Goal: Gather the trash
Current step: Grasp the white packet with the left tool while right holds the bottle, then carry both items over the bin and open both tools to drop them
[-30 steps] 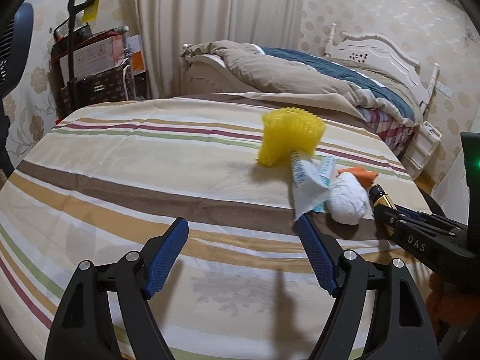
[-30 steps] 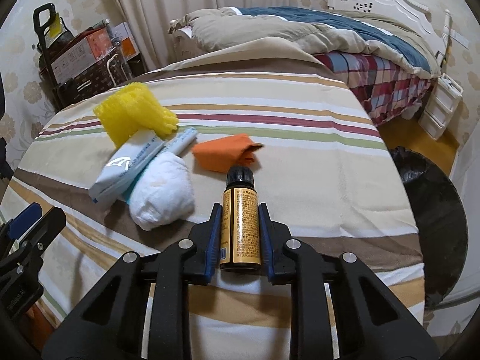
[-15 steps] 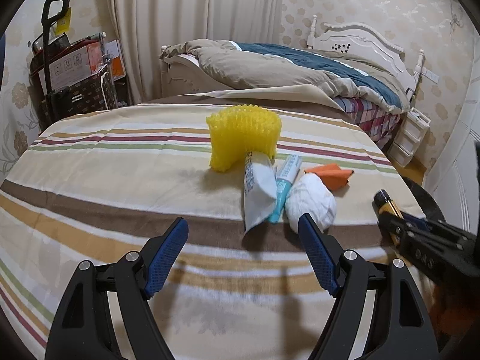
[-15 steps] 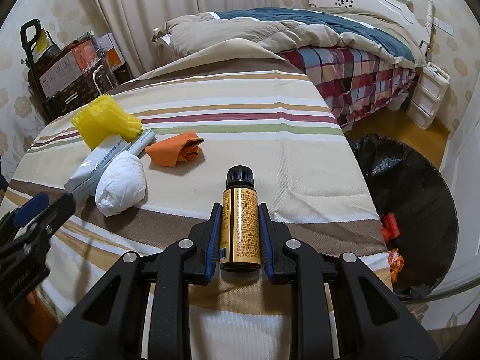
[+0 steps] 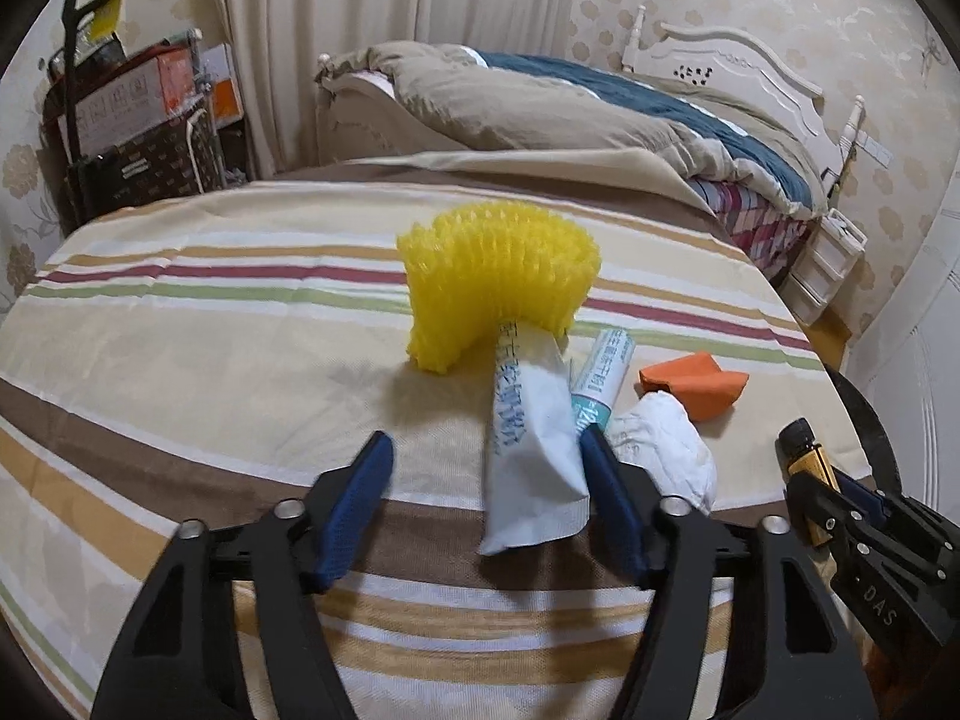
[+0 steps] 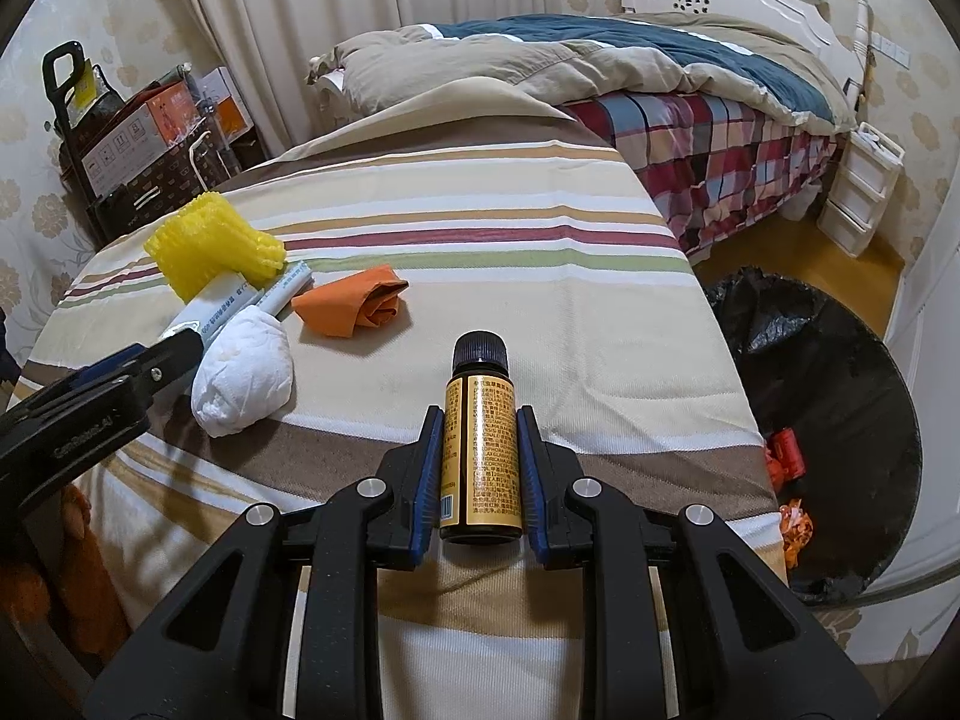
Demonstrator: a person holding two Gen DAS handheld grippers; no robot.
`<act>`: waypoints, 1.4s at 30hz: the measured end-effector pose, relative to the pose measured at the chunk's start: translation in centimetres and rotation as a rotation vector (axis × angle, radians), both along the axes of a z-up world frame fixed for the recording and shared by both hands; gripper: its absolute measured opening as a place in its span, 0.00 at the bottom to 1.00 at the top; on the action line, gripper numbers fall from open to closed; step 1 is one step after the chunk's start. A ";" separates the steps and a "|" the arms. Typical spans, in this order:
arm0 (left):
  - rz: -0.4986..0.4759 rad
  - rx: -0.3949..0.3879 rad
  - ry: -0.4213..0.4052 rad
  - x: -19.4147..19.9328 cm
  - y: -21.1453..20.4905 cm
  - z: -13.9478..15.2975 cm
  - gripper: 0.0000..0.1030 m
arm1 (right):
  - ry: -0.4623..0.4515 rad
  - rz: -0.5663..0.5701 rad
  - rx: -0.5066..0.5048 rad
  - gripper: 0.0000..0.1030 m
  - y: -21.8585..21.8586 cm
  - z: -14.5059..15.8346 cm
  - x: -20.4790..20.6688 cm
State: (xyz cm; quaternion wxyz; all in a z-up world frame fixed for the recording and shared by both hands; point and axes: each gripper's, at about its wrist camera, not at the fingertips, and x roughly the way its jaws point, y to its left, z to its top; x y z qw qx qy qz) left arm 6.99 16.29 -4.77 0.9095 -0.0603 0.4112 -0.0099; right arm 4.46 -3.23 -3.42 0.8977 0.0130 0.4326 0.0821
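Two tools: right tool (image 6: 480, 468) pinching bottle (image 6: 480, 444); left tool (image 5: 486, 504) closing around white packet (image 5: 531, 450).

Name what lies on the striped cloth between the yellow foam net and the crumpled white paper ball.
Two items: a white pouch and a slim white-and-teal tube, lying side by side between the yellow foam net and the white paper ball; clearest in the left wrist view.

Pouch (image 5: 531, 450) before mesh sleeve (image 5: 498, 288), seemingly touching

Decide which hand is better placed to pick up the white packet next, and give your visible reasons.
Left. The left gripper already straddles the packet, its jaws closing around it. The right gripper is shut on the bottle, so it is busy.
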 end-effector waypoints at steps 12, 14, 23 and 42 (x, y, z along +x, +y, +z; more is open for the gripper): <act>-0.072 -0.003 0.003 -0.6 -0.4 0.0 0.33 | 0.000 -0.001 0.001 0.23 0.0 0.0 0.0; -0.069 -0.003 -0.002 -0.9 -0.5 0.1 0.33 | 0.000 -0.001 0.002 0.23 0.0 0.0 0.0; -0.039 -0.023 -0.014 -3.0 0.2 0.3 0.33 | 0.001 0.007 0.003 0.23 0.4 0.2 -0.1; -0.016 -0.045 -0.072 -6.5 -0.6 1.7 0.33 | -0.031 0.001 0.021 0.23 -0.9 0.9 -3.1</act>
